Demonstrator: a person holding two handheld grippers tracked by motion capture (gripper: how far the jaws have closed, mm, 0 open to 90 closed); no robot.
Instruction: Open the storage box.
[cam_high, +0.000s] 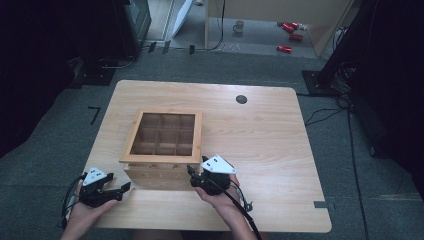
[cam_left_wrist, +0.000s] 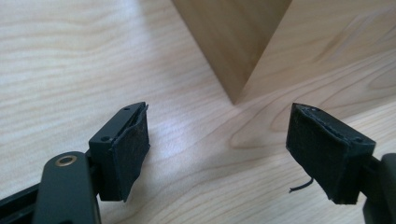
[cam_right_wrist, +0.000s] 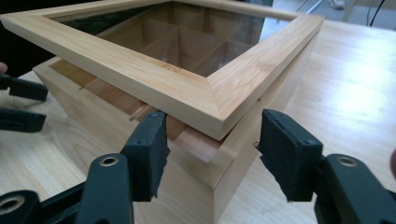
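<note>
High view: dim overall, dark at both sides and corners; table (cam_high: 260, 130) evenly lit from above, the floor beyond it brighter. Soft, low resolution; faint shadow under the wooden box (cam_high: 162, 150). Left gripper view: bright, a pale sheen on the tabletop between the pads; box corner (cam_left_wrist: 236, 51) slightly soft, its left face shaded. Right gripper view: sharp near the lid (cam_right_wrist: 154, 70), glare on its glass pane, far background washed out.

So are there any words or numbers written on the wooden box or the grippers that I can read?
None can be read.
The bamboo box with the glass-paned lid: plain wood, no label.
The two black grippers' jaws and pads: no markings.
The red items on the far floor: too small and blurred to read.
</note>
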